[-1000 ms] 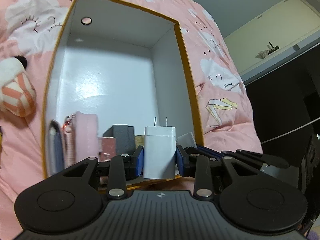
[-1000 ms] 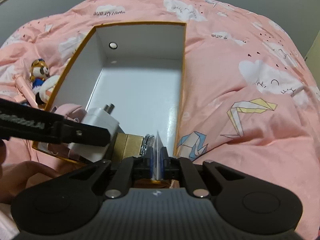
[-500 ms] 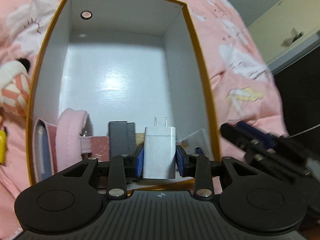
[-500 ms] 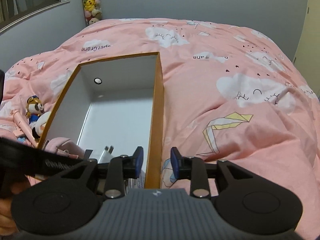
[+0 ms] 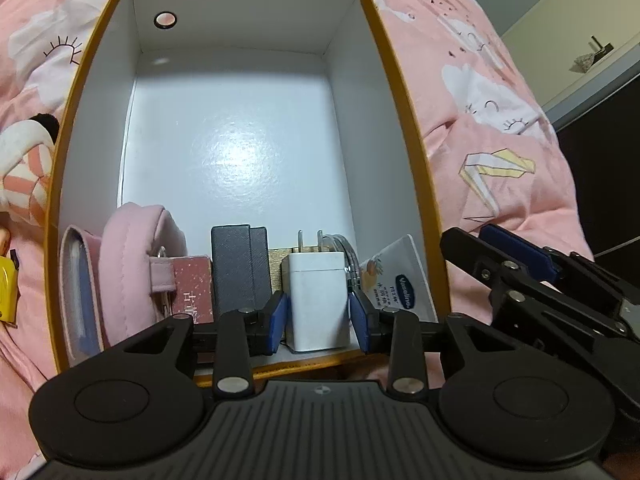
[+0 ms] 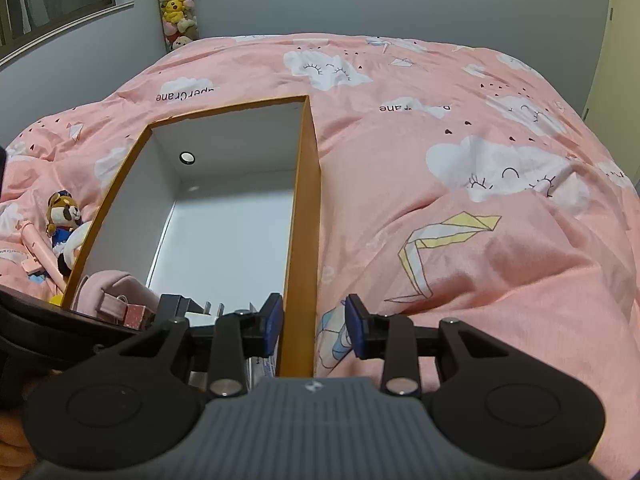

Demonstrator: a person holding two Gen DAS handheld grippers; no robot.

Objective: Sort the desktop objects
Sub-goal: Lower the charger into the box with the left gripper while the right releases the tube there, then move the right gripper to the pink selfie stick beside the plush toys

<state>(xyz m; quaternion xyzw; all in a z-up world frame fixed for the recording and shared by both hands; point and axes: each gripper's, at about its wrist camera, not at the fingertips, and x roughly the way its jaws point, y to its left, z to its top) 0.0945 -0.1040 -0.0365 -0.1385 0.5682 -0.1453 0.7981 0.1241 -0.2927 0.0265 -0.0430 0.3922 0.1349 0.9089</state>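
Note:
An orange box with a white inside lies on a pink duvet. At its near end my left gripper is shut on a white plug charger that stands prongs up. A Vaseline packet leans in the near right corner. My right gripper hovers over the box's right wall. Its jaws are opening with nothing held between them. One of its fingers shows at the right of the left wrist view.
A pink pouch, a maroon packet, a dark grey case and a clear cable line the box's near end. Plush toys and a yellow item lie left of the box. A pale cabinet stands at the right.
My right gripper opened and let go of the flat packet, which now rests in the box, then drew back over the right wall. My left gripper lowered the charger into the box.

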